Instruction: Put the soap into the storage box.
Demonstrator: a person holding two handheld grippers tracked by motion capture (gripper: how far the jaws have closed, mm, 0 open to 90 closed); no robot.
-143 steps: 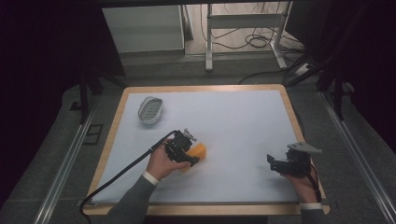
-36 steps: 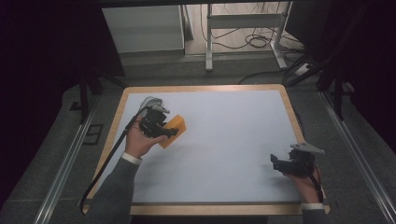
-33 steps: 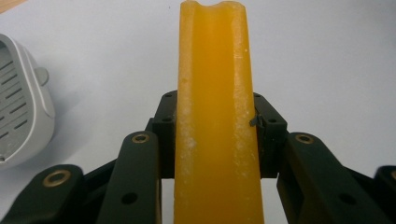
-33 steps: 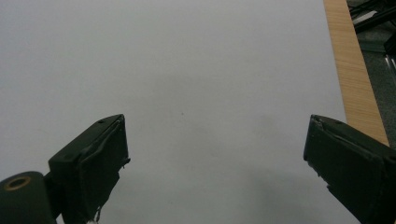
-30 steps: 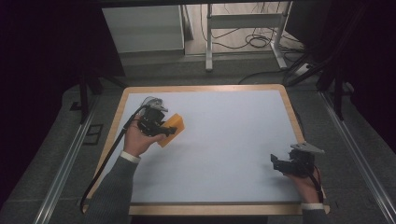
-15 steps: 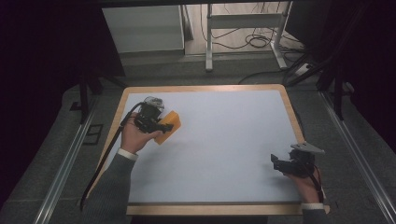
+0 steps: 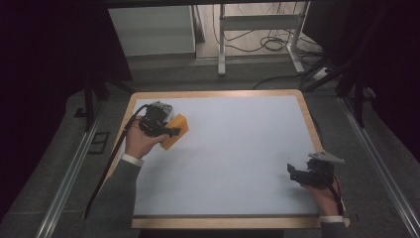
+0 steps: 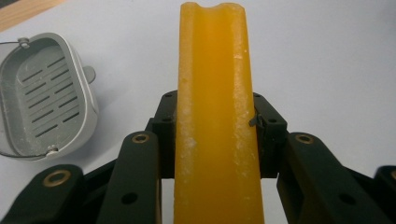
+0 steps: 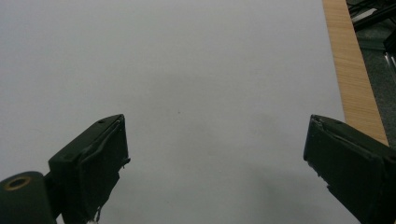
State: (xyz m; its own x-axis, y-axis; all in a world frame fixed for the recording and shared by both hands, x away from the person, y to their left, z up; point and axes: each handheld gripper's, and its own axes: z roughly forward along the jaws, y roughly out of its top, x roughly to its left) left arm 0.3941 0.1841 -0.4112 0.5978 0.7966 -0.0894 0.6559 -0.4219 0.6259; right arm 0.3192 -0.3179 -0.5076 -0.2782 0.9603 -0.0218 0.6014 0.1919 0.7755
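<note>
Jaws of left gripper (image 8: 215, 140) clamp yellow sponge (image 8: 214, 107); no readable writing.

Grey slotted dish (image 8: 42, 98) cut off at left edge; orange sponge (image 8: 215, 116) runs past bottom edge.

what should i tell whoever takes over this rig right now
Left hand-held gripper: shut on the orange soap bar, held near the table's far left corner, beside the grey soap dish.
Right hand-held gripper: open, holding nothing, over the white table near its right front edge.
Done: bar is gripped and close to the dish.
Left: likely set the bar in the dish, which holds nothing yet, then release.
</note>
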